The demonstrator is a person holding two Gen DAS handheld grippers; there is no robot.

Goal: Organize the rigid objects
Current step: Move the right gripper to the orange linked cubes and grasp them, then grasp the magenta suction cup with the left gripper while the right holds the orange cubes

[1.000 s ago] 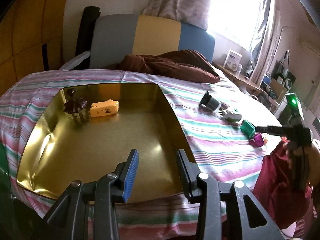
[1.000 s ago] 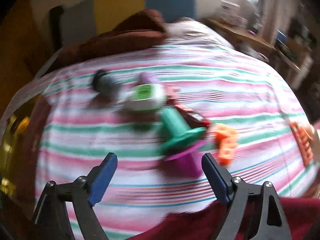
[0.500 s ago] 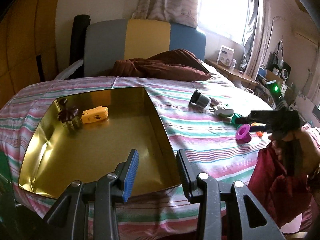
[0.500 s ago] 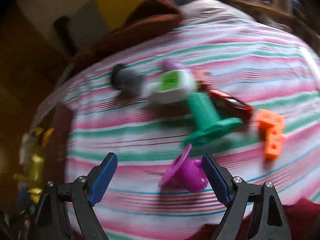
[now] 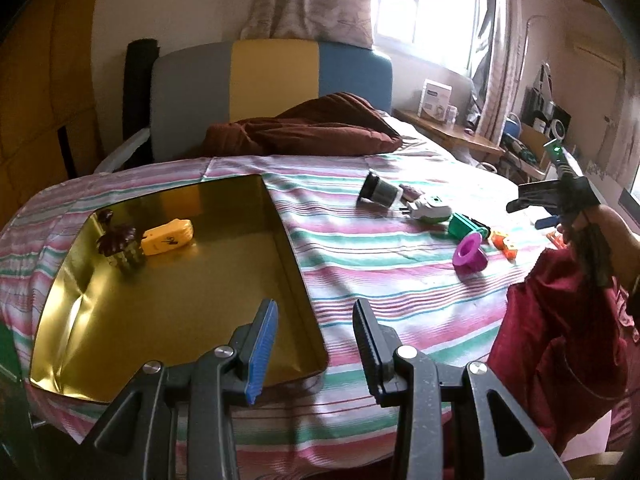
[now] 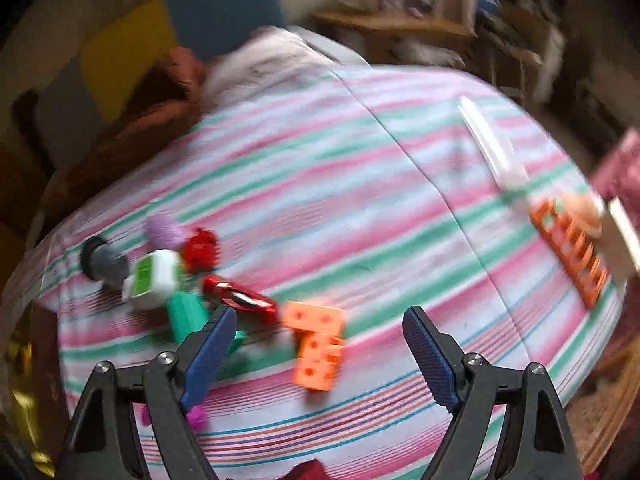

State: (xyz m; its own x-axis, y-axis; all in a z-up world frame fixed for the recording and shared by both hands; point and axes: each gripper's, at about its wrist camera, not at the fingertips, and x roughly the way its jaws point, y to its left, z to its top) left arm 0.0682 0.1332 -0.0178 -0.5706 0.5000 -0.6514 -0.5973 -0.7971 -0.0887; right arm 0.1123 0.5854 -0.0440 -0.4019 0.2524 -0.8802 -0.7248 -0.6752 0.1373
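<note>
Left wrist view shows the left claw [image 5: 314, 344] with its jaws partly apart and nothing between them, hanging over the near corner of a gold tray [image 5: 120, 320] on a striped bed [image 5: 380, 264]. Inside the tray, at its far left, sit a yellow toy [image 5: 168, 237] and a small dark-topped figure [image 5: 120, 246], close together. Out on the bed lie a grey cylinder [image 5: 380, 192], a white and green plug [image 5: 430, 212], a green piece [image 5: 464, 226] and a purple cup [image 5: 470, 256]. Right wrist view, blurred, shows the right claw [image 6: 320, 356] spread wide and empty above an orange block [image 6: 318, 354], with a red toy [image 6: 240, 300] just left of it. An orange rack [image 6: 572, 256] lies well apart at the right.
</note>
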